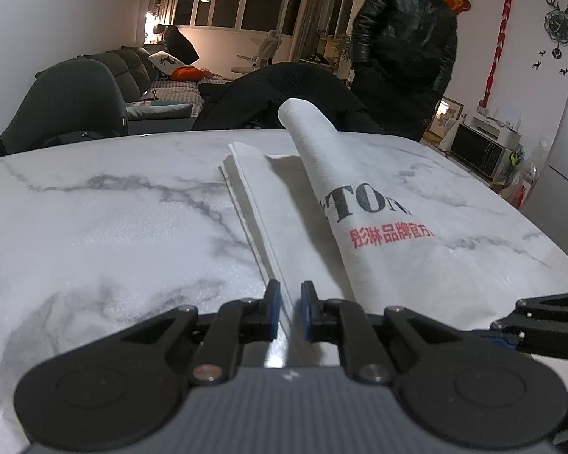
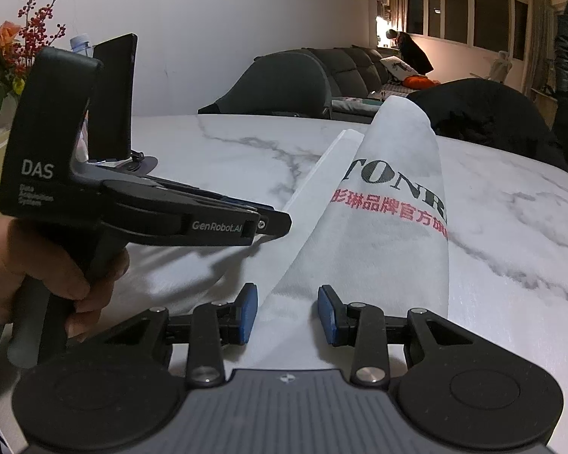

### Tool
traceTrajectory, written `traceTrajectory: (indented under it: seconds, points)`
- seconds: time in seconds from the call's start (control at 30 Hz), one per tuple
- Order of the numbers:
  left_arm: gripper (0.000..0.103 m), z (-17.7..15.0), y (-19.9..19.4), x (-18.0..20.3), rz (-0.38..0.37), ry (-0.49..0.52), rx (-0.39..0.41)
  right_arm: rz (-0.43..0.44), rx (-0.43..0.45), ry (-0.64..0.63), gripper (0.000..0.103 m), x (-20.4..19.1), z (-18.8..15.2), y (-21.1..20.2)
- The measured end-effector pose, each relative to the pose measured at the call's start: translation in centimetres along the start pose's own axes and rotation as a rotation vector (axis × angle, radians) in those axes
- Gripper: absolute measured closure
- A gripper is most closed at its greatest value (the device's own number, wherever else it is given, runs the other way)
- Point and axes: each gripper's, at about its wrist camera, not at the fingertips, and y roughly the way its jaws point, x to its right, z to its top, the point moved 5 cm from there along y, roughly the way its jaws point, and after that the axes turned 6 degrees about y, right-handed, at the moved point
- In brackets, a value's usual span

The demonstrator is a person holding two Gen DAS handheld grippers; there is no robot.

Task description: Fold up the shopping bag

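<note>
White non-woven shopping bag (image 1: 363,204) arches over the marble surface (image 1: 113,227); my left tongs (image 1: 291,308) pinch its edge, right tongs (image 2: 287,312) gape unclenched, so it may spring flat

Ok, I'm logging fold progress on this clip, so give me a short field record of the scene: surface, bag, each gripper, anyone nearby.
surface: marble table
shopping bag: white, printed lettering, lying lengthwise on the table, partly folded
flap: one long panel arched up off the lower layers, not yet laid flat
left gripper: jaws closed on the bag's near edge
right gripper: jaws apart, flap fabric between them; grip unclear
bystander: person in dark jacket standing beyond the table
</note>
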Motion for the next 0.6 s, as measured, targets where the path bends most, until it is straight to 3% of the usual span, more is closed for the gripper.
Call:
traceTrajectory:
  seconds: [0.3, 0.6]
  points:
    - [0.093, 0.0, -0.2, -0.3, -0.023, -0.035, 0.005, -0.036, 0.006, -0.036, 0.07, -0.1, 0.6, 1.4]
    - [0.093, 0.0, -0.2, -0.6, -0.051, -0.078, 0.01, -0.055, 0.041, -0.08, 0.082, -0.3, 0.4, 1.8]
